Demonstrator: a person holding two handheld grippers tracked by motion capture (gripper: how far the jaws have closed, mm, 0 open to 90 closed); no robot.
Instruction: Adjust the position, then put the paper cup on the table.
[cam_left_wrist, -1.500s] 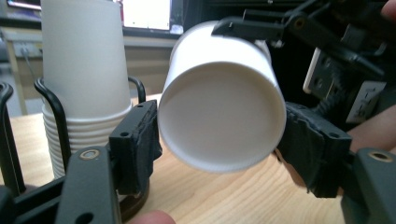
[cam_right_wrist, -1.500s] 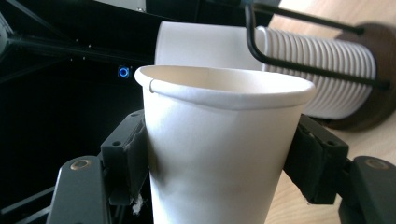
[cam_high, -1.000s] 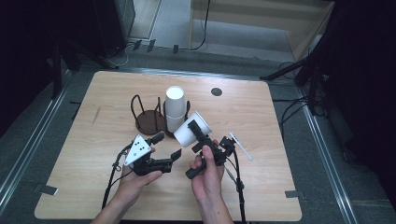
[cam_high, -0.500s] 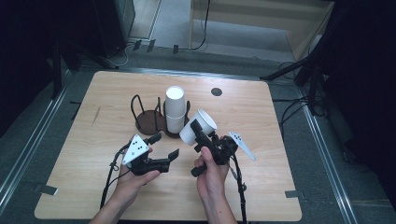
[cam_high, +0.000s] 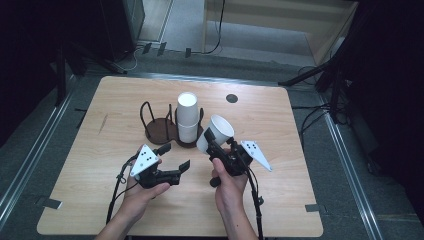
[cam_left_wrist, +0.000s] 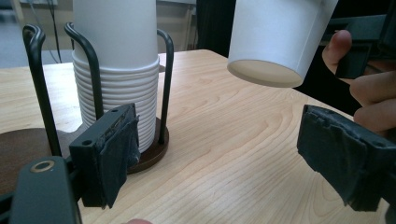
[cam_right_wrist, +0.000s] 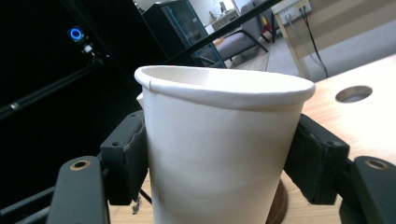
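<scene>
Right hand-held gripper (cam_high: 216, 142): clenched on a single white paper cup (cam_high: 216, 132), pads pressing both sides of the cup wall per right gripper view (cam_right_wrist: 224, 154). Cup held clear of the bench (cam_high: 300, 200), tilted, mouth facing up and away from the person; in left gripper view its base (cam_left_wrist: 266, 74) hangs above the wood, nothing under it. Person's right hand (cam_high: 229, 187) wraps the gripper body; grey three-cornered plate (cam_high: 256, 154) sits to its right.

Left hand-held gripper (cam_high: 175, 157): released, jaws apart, nothing between them. Rests low over the bench, near-centre front, pointed toward the cup rack. Left hand (cam_high: 137, 192) beneath it.

Cup stack (cam_high: 187, 117): white, nested, upright in a dark wire rack (cam_high: 155, 127) w/ round brown base, just behind and between the two grippers. Ribbed rims of lower cups visible in left gripper view (cam_left_wrist: 116, 88). Held cup just right of stack, apart from it.

Round hole (cam_high: 231, 98) in bench top, far side.
</scene>
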